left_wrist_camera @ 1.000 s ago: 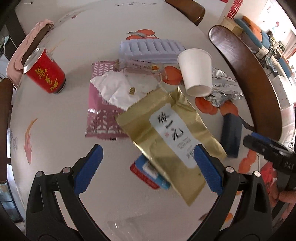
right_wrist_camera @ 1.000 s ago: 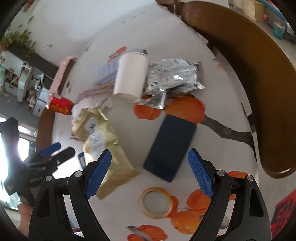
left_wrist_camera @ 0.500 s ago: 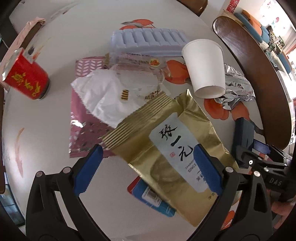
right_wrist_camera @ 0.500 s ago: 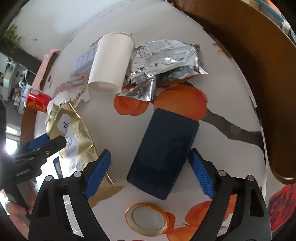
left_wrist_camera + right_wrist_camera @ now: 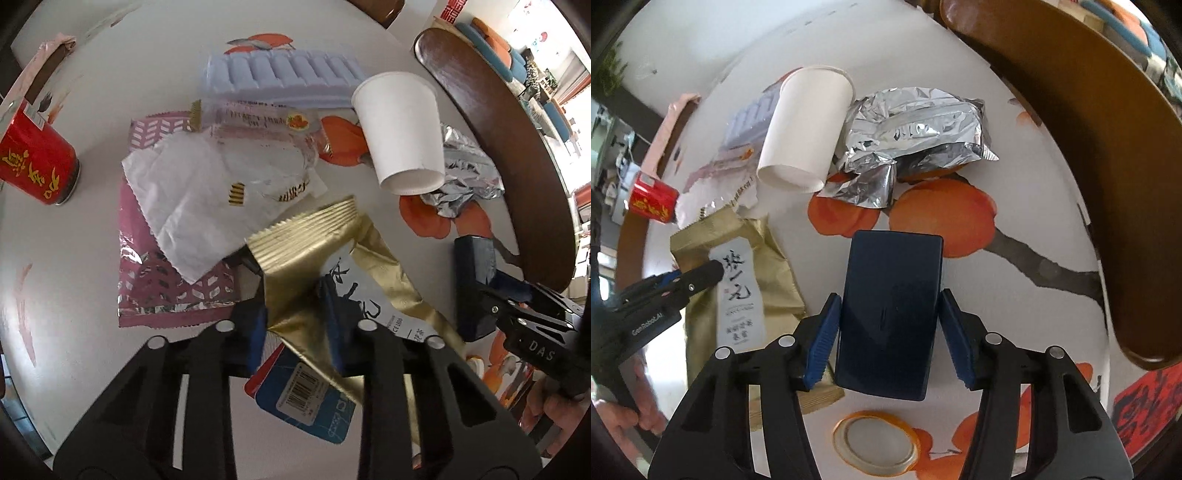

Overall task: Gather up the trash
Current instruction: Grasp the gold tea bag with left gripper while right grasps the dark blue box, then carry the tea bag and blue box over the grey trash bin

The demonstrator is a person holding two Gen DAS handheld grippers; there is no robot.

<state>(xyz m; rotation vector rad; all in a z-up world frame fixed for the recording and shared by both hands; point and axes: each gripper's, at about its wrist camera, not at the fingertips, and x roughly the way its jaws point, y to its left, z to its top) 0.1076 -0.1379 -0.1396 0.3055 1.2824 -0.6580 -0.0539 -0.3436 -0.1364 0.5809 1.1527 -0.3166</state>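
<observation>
My left gripper is shut on the gold tea bag, which buckles between its blue pads; the bag also shows in the right wrist view. My right gripper has its jaws closed onto the sides of the dark blue box, which lies on the table and also shows in the left wrist view. Around them lie a white paper cup on its side, crumpled silver foil, a white wrapper, a pink foil packet and a blue-red packet.
A red can stands at the left. A lilac ice tray lies at the back. A tape roll lies near the right gripper. A dark wooden chair back curves along the table's right edge.
The left gripper came down and shut on the gold bag, crumpling it. The right gripper moved forward and closed its jaws around the blue box.
</observation>
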